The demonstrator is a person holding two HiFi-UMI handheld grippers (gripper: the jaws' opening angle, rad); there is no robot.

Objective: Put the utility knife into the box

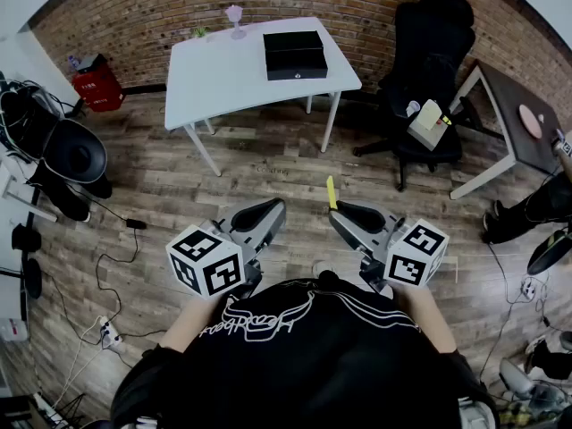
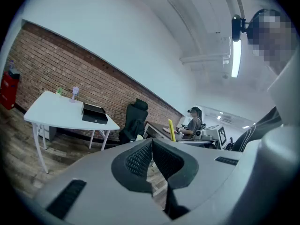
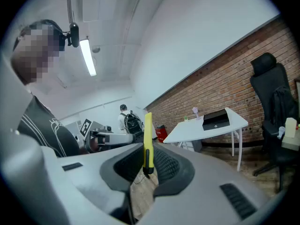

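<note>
Two claws sit close to my chest. My right claw [image 1: 338, 213] is clamped on the yellow utility knife [image 1: 332, 192], which sticks out past its tips. My left claw [image 1: 273, 208] is closed on nothing. Bare wood floor [image 1: 268, 164] lies open ahead. The black box [image 1: 294, 54] sits on the white table [image 1: 223, 79] beyond, its lid down and its inside hidden.

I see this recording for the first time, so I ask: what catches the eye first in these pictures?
The yellow utility knife stands out, upright in the shut jaws of the right gripper. Far ahead, a black box sits on the white table by the brick wall. The left gripper is shut and empty.
</note>
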